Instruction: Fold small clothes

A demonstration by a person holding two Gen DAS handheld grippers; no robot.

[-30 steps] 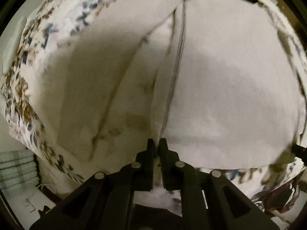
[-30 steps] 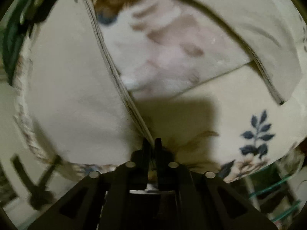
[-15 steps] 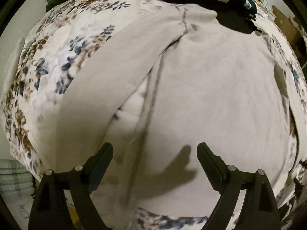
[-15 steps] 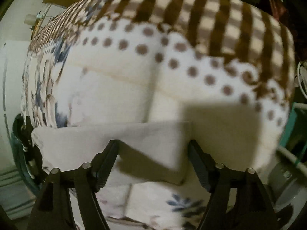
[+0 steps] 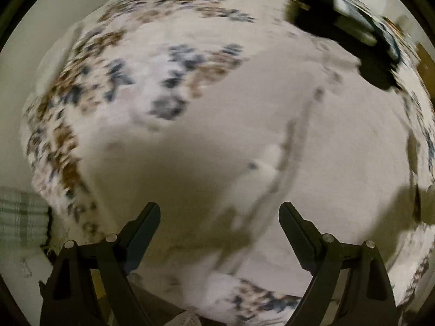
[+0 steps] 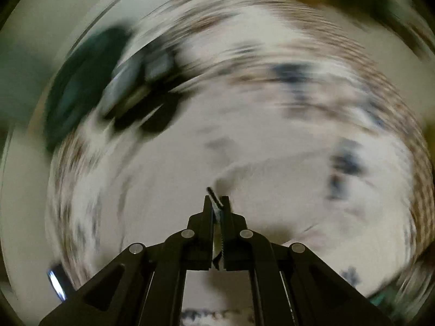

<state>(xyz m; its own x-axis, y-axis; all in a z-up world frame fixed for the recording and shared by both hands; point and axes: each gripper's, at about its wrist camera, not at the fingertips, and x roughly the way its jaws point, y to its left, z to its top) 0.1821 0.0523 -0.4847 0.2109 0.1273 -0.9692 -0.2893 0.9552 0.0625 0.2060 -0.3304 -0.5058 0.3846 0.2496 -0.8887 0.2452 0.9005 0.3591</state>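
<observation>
On the floral bedspread (image 5: 174,62), a beige garment (image 5: 312,146) lies spread flat, with a dark seam (image 5: 288,163) running along it toward the left gripper (image 5: 219,214). The left jaws stand wide apart above the cloth, holding nothing. The right gripper (image 6: 217,203) has its jaws drawn together; a thin dark edge shows between the tips, but blur hides whether cloth is clamped. A dark pile (image 5: 350,27) lies beyond the garment. Judged by its drape, the garment is light, soft and limp; it will sag and slide, so the hem or seam edges offer the best hold. No label or writing is legible.
</observation>
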